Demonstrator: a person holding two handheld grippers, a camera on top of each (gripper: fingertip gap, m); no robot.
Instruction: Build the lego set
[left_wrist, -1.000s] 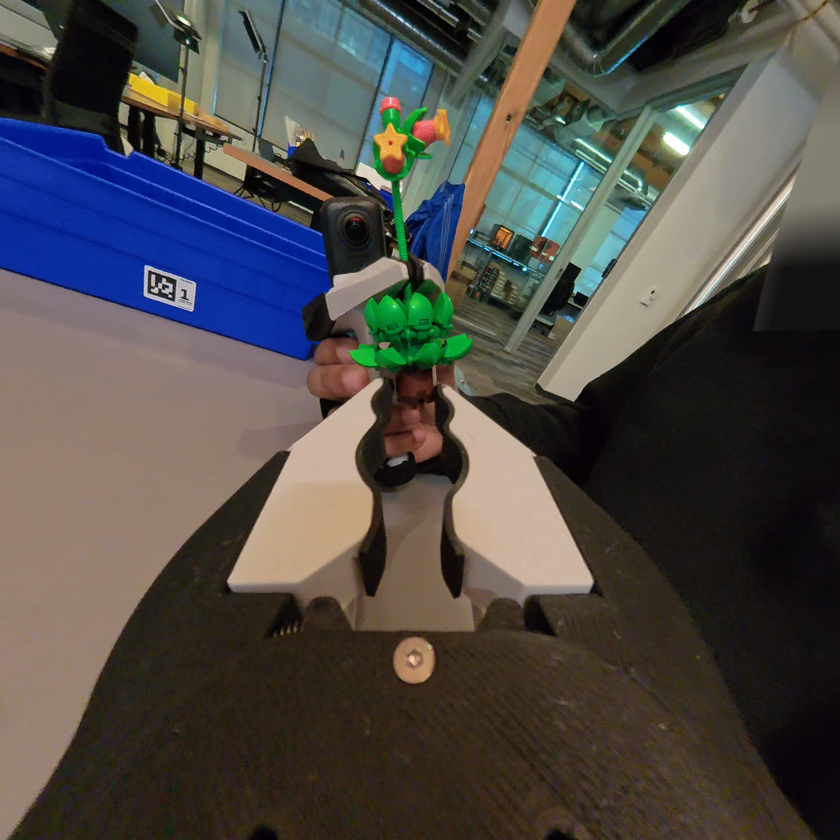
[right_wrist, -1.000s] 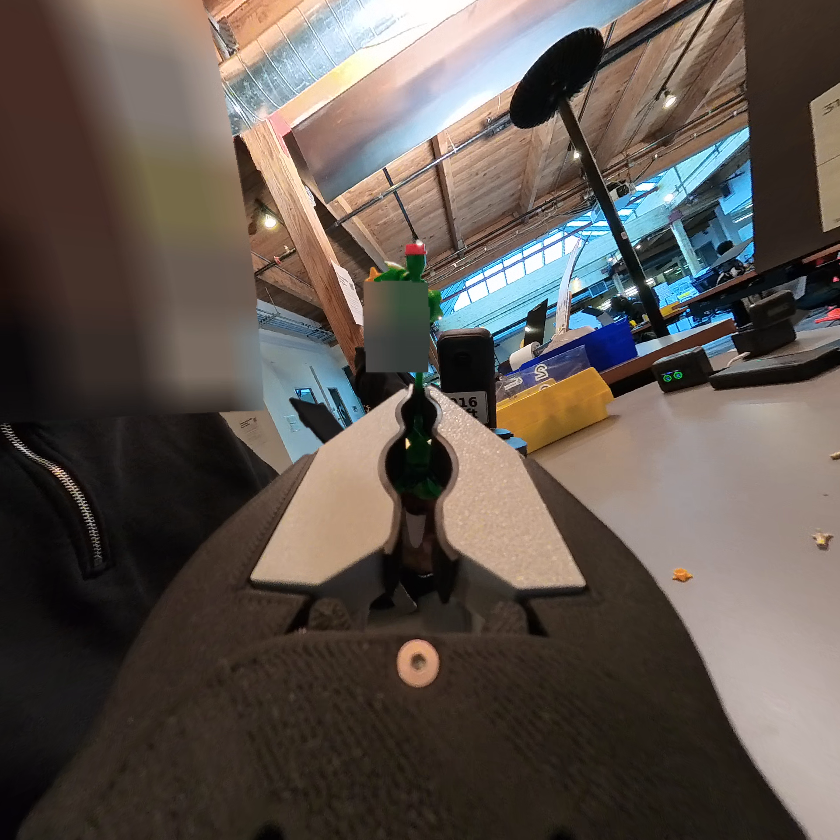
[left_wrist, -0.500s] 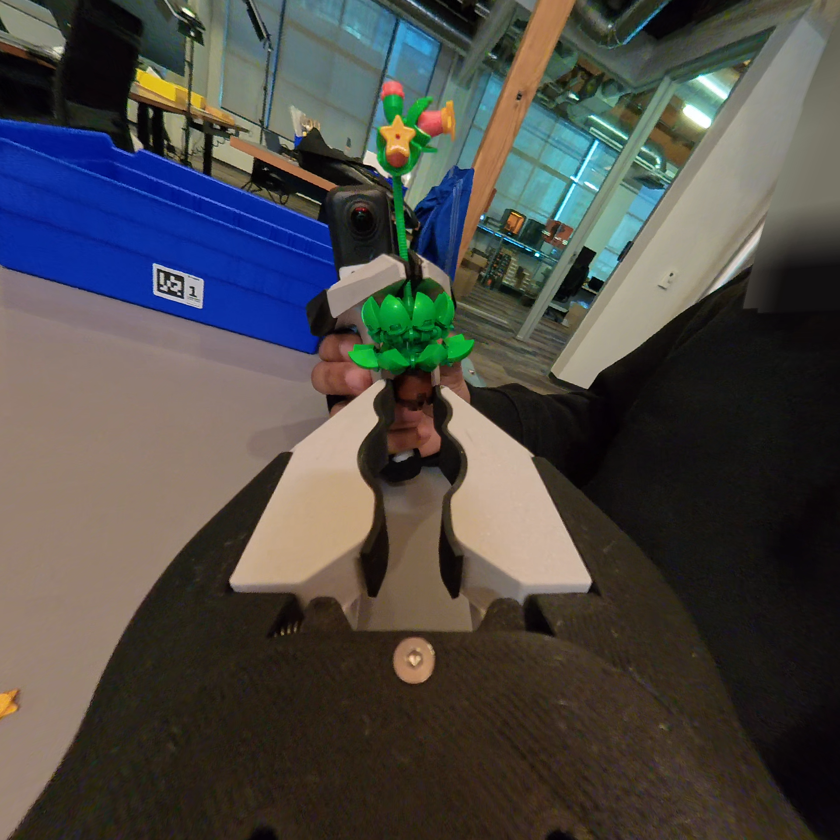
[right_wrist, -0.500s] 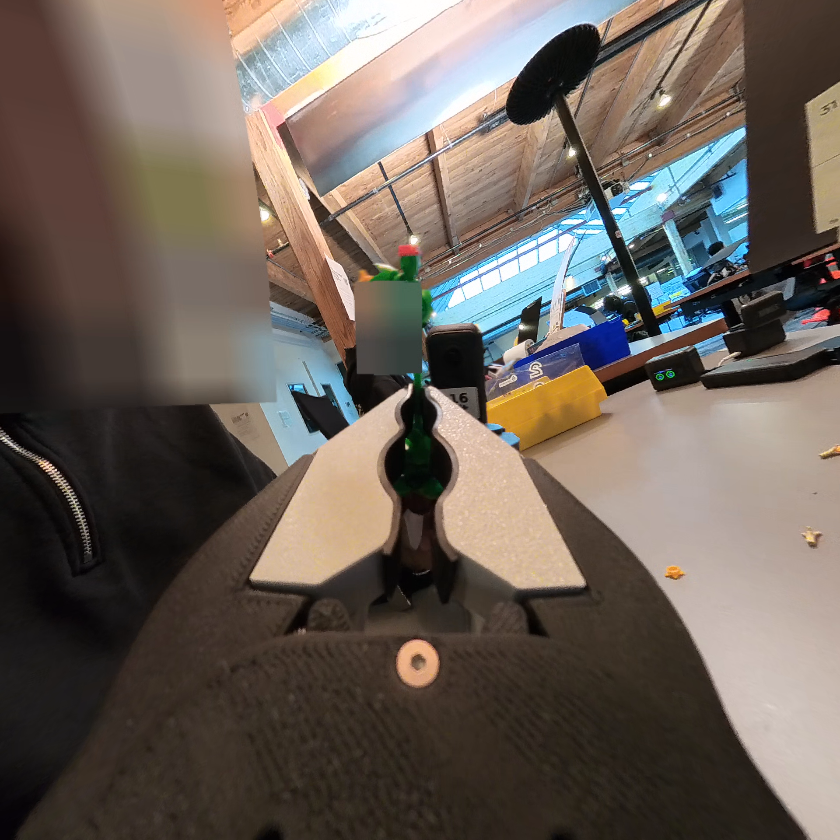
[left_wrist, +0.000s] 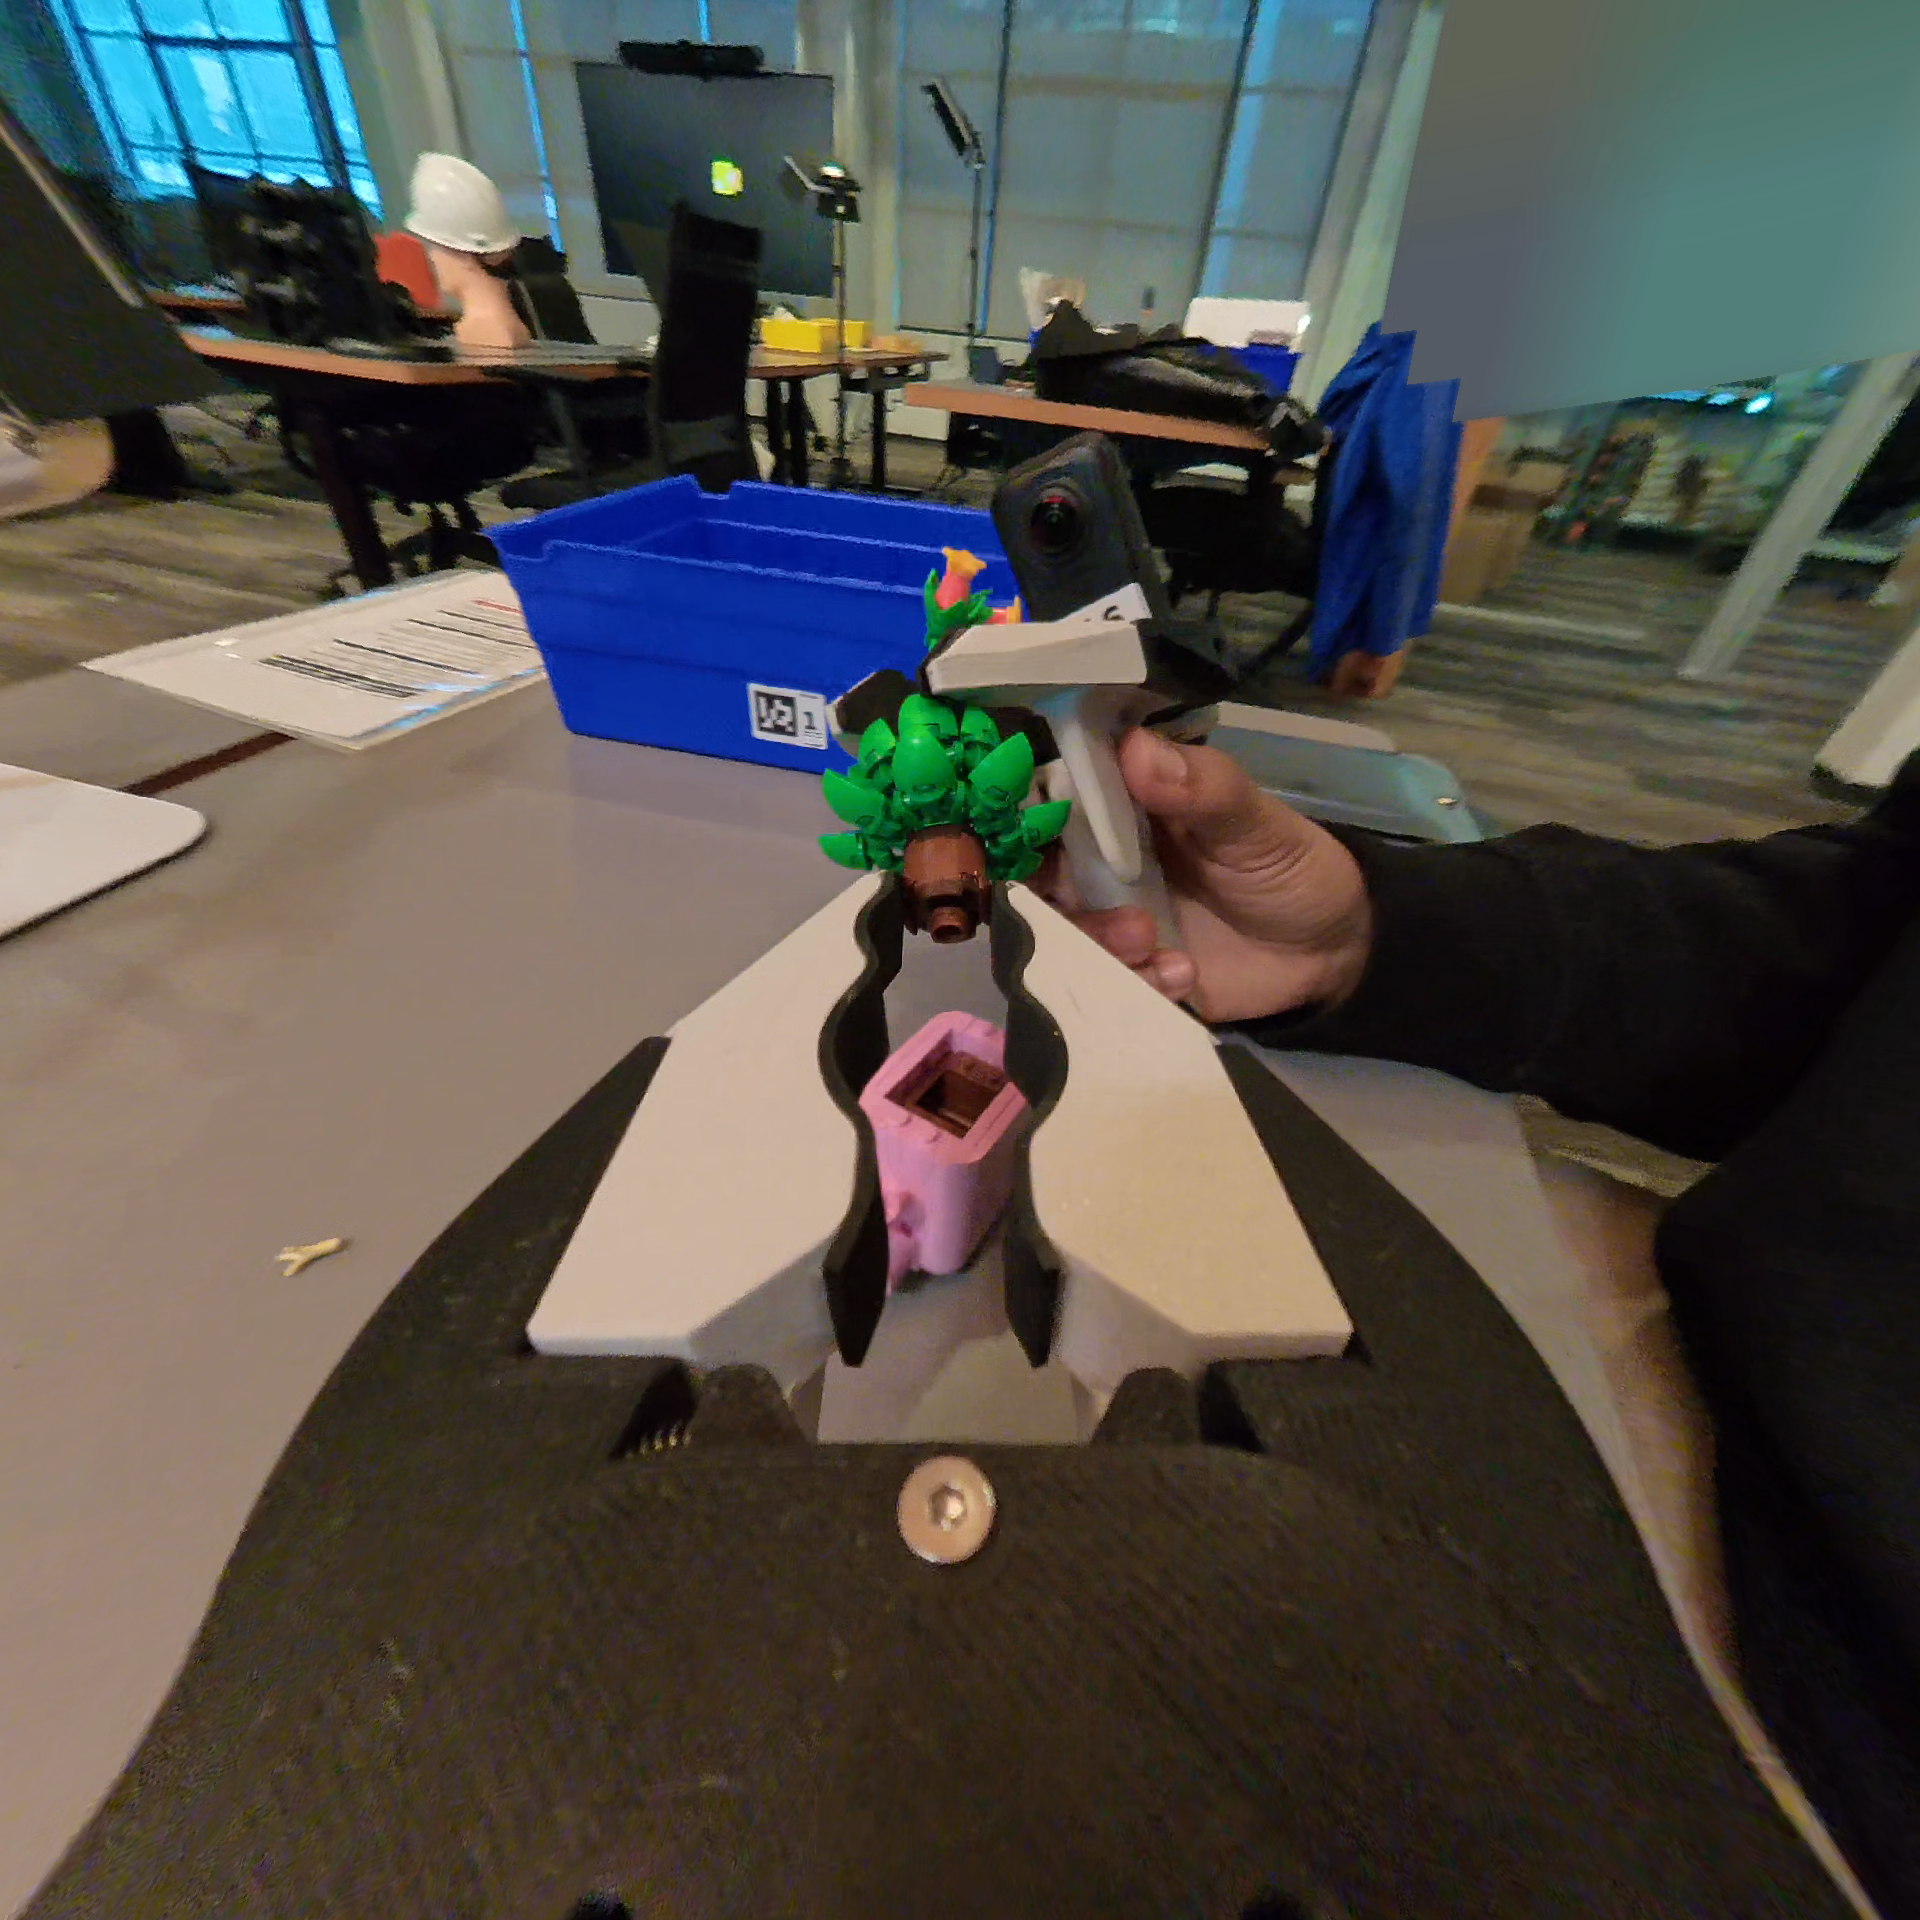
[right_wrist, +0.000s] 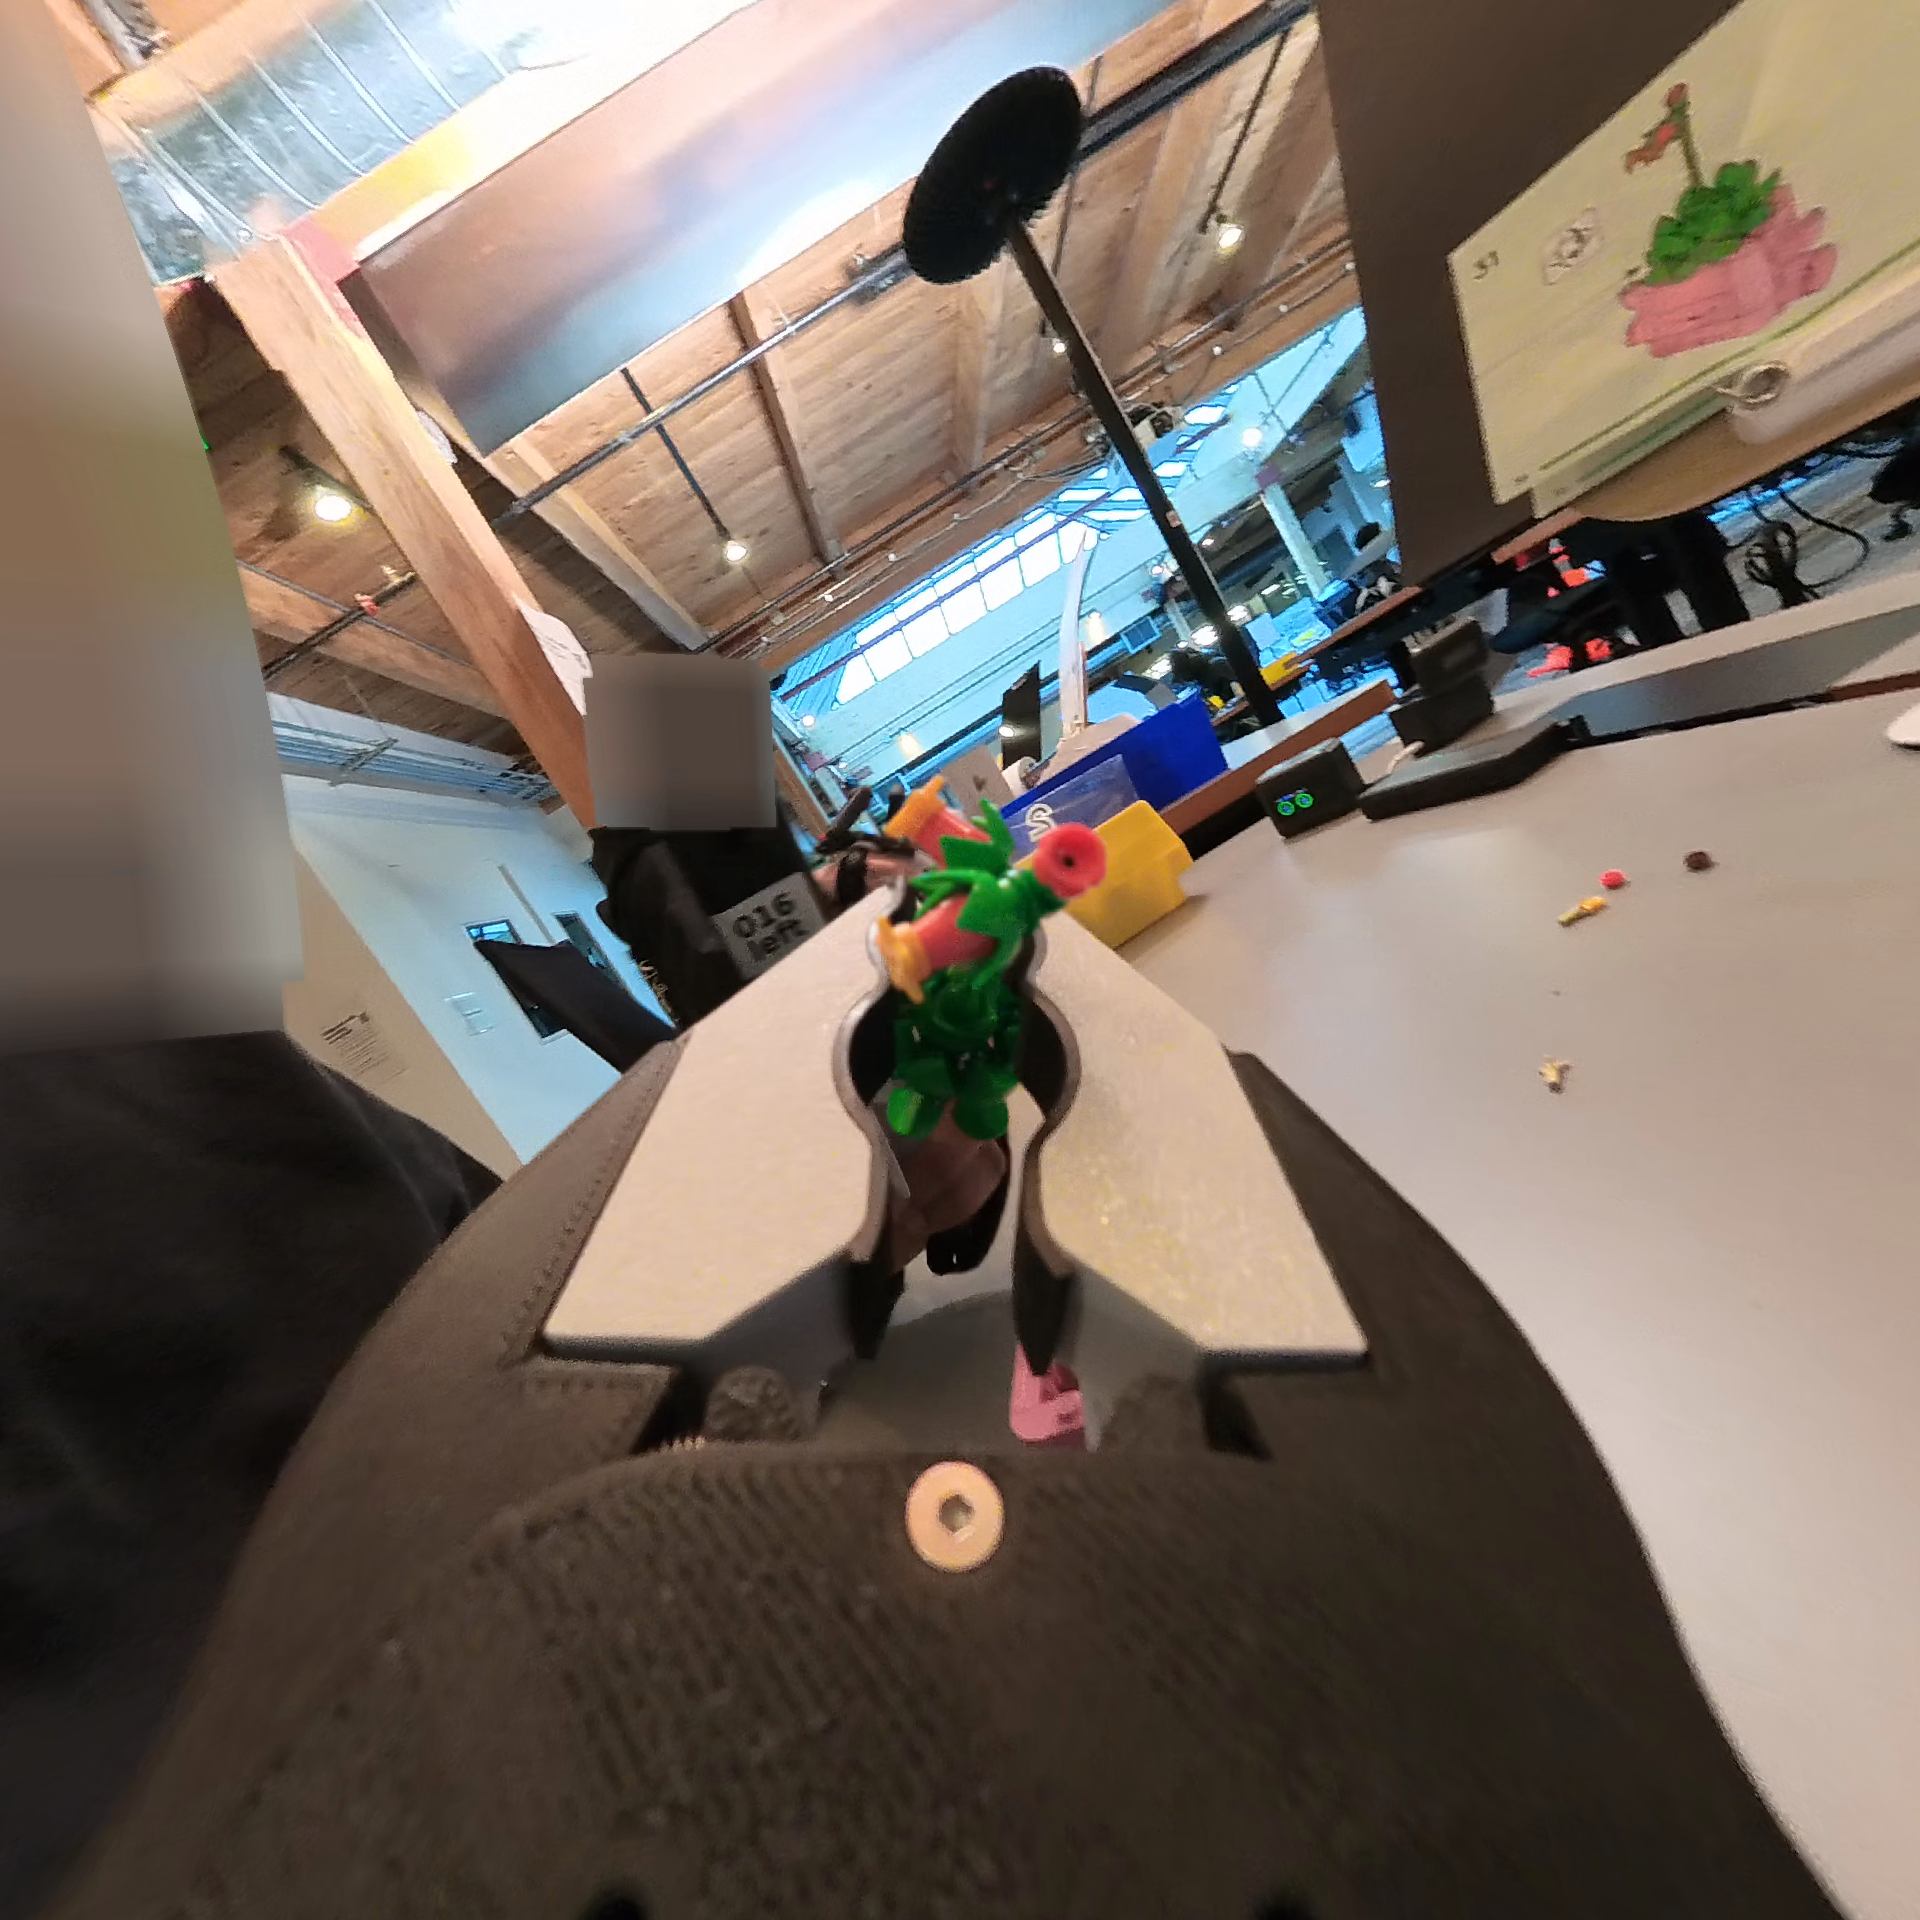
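Observation:
My right gripper (right_wrist: 961, 940) is shut on the green lego plant (right_wrist: 956, 1060), whose pink and orange flowers (right_wrist: 987, 904) stick out past the tips. In the left wrist view the right gripper (left_wrist: 956, 681) holds the plant (left_wrist: 940, 790) tilted, with its brown base (left_wrist: 945, 894) just at my left gripper's tips. My left gripper (left_wrist: 940, 914) is part open. A pink lego pot (left_wrist: 940, 1153) with a brown square hole shows in the gap between its jaws, low by the table. I cannot tell if the jaws touch it. A pink bit of the pot (right_wrist: 1044, 1403) shows under the right fingers.
A blue bin (left_wrist: 727, 613) stands on the grey table behind the plant, a printed sheet (left_wrist: 343, 649) to its left. A small tan piece (left_wrist: 307, 1255) lies at left. A yellow bin (right_wrist: 1127, 868), loose small pieces (right_wrist: 1579, 911) and a build picture (right_wrist: 1683, 239) are at right. The gap from one gripper's tips to the other's is roughly 4 centimetres.
The left wrist view has swung down toward the table, and the pink pot has come into view between the left jaws. The right gripper has tilted the plant, bringing its brown base to the left tips.

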